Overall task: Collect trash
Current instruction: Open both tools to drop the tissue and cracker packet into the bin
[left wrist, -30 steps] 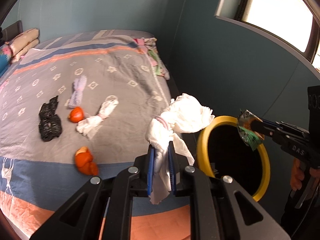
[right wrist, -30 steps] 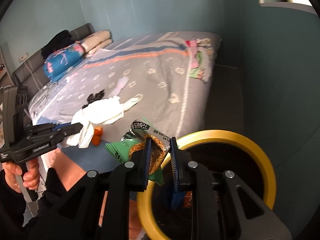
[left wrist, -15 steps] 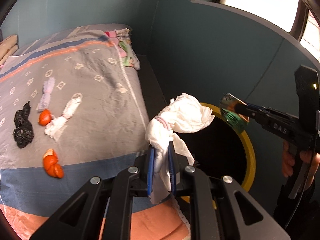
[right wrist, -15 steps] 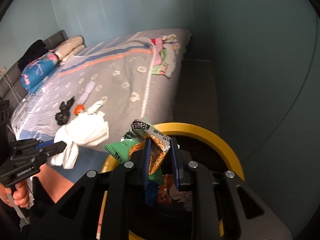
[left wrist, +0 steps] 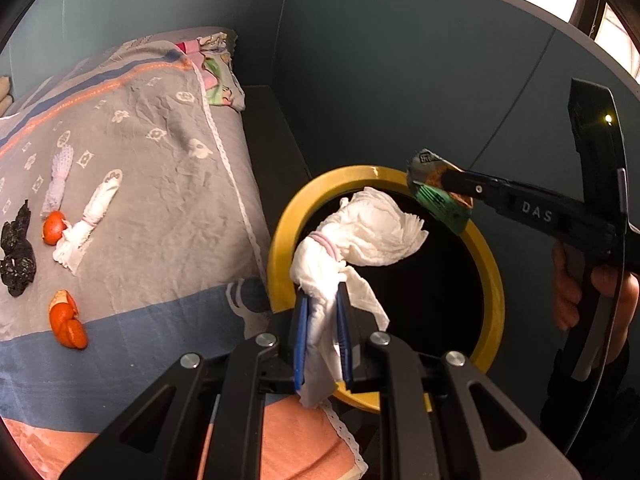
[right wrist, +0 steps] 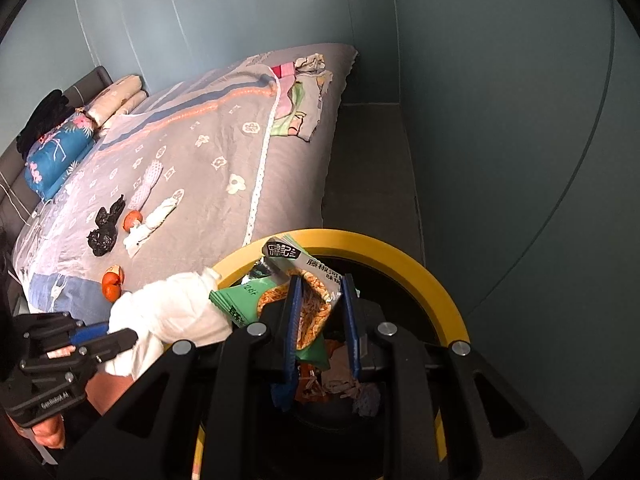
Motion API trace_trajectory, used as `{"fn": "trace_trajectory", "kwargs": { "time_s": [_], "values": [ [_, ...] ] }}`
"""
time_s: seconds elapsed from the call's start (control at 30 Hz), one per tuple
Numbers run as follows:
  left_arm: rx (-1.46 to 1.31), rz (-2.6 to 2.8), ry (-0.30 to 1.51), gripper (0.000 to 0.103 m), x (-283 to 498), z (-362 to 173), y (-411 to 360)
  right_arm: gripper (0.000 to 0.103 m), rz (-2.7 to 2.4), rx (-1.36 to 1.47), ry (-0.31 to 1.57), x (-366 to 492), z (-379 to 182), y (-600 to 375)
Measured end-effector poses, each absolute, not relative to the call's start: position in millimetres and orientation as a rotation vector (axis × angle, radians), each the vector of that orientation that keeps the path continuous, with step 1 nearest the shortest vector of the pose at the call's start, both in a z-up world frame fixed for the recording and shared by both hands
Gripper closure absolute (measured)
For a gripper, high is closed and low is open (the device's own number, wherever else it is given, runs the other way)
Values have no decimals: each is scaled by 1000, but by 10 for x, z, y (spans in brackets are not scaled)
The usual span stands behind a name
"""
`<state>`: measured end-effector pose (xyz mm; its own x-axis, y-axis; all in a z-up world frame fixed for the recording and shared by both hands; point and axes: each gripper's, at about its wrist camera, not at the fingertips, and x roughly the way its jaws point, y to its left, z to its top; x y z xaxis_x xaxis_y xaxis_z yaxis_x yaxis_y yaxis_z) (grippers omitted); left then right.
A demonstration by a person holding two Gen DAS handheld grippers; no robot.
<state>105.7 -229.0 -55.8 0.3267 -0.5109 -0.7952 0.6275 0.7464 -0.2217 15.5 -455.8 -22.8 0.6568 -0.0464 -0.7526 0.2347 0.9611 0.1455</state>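
Left wrist view: "DAS" on right tongs (white lettering).

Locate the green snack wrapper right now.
The green snack wrapper is clamped in the right hand-held gripper, above the yellow-rimmed bin, beside the white tissue wad that the left hand-held gripper holds.

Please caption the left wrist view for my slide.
Left tongs hold crumpled white tissue over the yellow-rimmed bin.
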Motion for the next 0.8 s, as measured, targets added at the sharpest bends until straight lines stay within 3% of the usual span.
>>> {"fn": "trace_trajectory", "kwargs": {
  "time_s": [0.37,0.5,0.57,0.67,0.8],
  "values": [
    [157,-770,969,90,1020,-566,-2366,76,-174,285,825,160,-240,-4620],
    [157,-774,962,85,991,-547,-2372,73,-184,298,813,150,-223,-4638],
    [152,-773,965,80,993,-546,-2366,68,-188,305,807,140,-211,-4654],
    [139,-764,966,62,1005,-536,-2346,62,-195,323,790,110,-185,-4683],
    [122,-752,945,51,1017,-489,-2288,56,-203,341,764,83,-146,-4706]
  ]
}}
